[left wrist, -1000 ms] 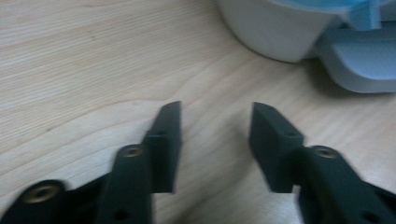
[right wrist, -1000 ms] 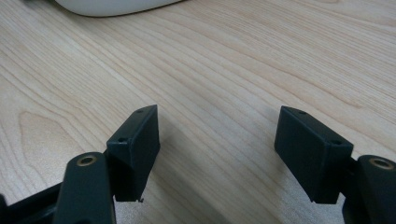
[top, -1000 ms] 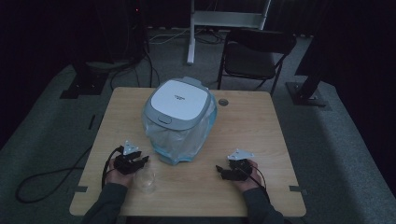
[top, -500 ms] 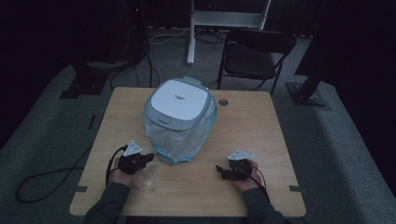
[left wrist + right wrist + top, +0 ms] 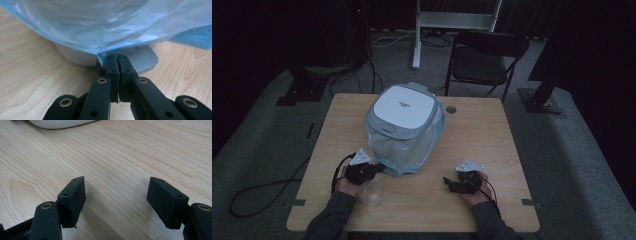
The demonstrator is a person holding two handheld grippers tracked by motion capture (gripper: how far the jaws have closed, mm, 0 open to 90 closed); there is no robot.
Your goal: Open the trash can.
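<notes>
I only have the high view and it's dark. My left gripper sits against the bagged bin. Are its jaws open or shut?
Observer: Shut. In the left gripper view the left gripper has its jaws pressed together, with the tips right at the lower edge of the blue bag. I can't tell whether any film is caught between them.
Operator: And the right gripper? From up here it's just a dark shape by the hand.
Observer: In the right gripper view, the right gripper stands wide open, with nothing between its jaws and only the bare wooden table under them.
</notes>
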